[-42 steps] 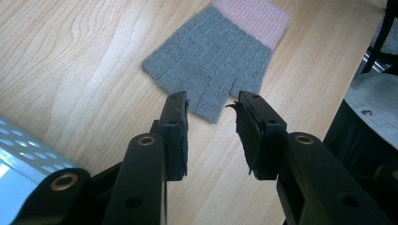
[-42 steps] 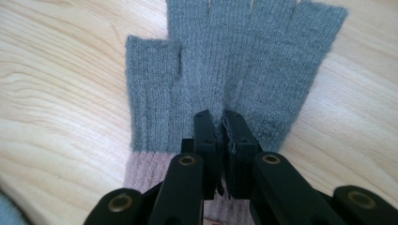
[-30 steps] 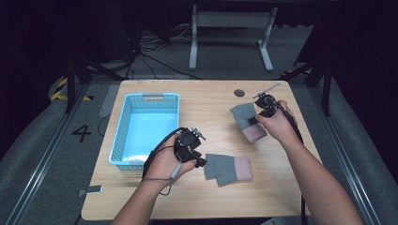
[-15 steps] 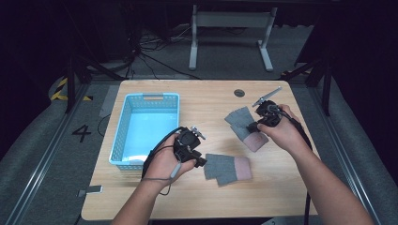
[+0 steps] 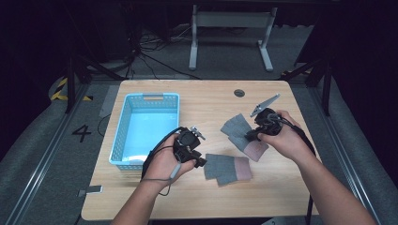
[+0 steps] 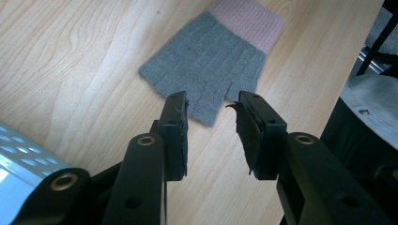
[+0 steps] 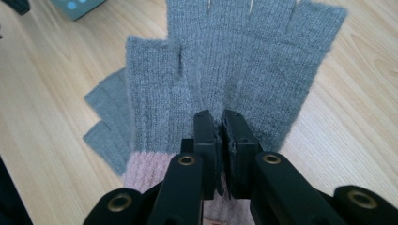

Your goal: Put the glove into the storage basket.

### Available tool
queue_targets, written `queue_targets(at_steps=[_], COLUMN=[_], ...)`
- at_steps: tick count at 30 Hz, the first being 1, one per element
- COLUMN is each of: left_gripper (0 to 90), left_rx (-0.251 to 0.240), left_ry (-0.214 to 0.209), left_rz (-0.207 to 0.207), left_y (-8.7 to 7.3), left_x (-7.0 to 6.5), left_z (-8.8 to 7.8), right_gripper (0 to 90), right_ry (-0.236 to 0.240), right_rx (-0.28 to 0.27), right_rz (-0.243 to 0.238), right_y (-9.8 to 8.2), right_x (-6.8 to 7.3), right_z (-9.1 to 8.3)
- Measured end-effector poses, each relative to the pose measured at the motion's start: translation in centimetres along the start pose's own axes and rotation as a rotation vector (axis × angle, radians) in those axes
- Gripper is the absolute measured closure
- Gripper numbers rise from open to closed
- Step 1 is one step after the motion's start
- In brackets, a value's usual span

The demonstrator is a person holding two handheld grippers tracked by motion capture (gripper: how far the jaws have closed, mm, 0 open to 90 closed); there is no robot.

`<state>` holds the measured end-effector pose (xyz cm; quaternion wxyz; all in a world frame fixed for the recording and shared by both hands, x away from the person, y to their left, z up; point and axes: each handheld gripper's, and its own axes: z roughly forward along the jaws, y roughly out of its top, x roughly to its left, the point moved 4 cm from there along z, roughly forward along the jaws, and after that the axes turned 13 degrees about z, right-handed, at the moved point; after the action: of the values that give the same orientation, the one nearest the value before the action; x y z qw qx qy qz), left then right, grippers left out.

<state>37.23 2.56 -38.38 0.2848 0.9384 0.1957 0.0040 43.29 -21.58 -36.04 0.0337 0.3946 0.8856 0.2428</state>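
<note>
I have my right gripper (image 5: pixel 257 132) pinched shut on a grey fingerless glove with a pink cuff (image 5: pixel 240 133), to the right of the blue basket (image 5: pixel 121 136) and well apart from it; in the right gripper view the jaws are together on a fold of the knit near where the palm meets the cuff (image 7: pixel 220 123). The second glove (image 5: pixel 227 168) lies flat on the wooden table (image 5: pixel 206 101), nearer me than the first and also right of the basket, just beyond my left gripper (image 5: pixel 196 158), whose jaws stand apart with nothing between them. I judge both gloves light, soft and floppy: they will sag and fold when lifted, and a small pinch of fabric could slip out, so the thicker ribbed cuff or a full fold of the palm looks the safer hold. The held glove's long axis runs diagonally, finger stubs toward the basket and the table's far edge, cuff toward me. The flat glove lies roughly crosswise, finger stubs pointing at my left gripper and the basket, pink cuff away from the basket.
</note>
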Motion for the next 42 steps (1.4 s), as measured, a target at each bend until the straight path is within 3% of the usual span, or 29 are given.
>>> queue_targets(at_steps=[4, 18, 34, 42], left_gripper=[64.6, 64.7, 65.4, 65.6], left_rx=[0.003, 0.002, 0.016, 0.048], left_ry=[0.002, -0.001, -0.018, -0.038], left_rz=[0.003, -0.016, -0.012, -0.01], left_y=[0.0, -0.4, -0.5, -0.5], left_x=[0.0, 0.0, -0.1, -0.1], left_z=[-0.1, -0.3, 0.1, 1.3], right_gripper=[85.0, 84.7, 84.2, 84.1], right_ry=[0.01, 0.066, 0.13, 0.129], right_rx=[0.009, 0.046, 0.085, 0.125], right_rz=[-0.044, -0.126, -0.168, -0.18], right_y=[-0.3, -1.4, -3.3, -3.9], right_x=[0.7, 2.4, 3.3, 3.7], right_z=[0.1, 1.7, 5.0, 6.2])
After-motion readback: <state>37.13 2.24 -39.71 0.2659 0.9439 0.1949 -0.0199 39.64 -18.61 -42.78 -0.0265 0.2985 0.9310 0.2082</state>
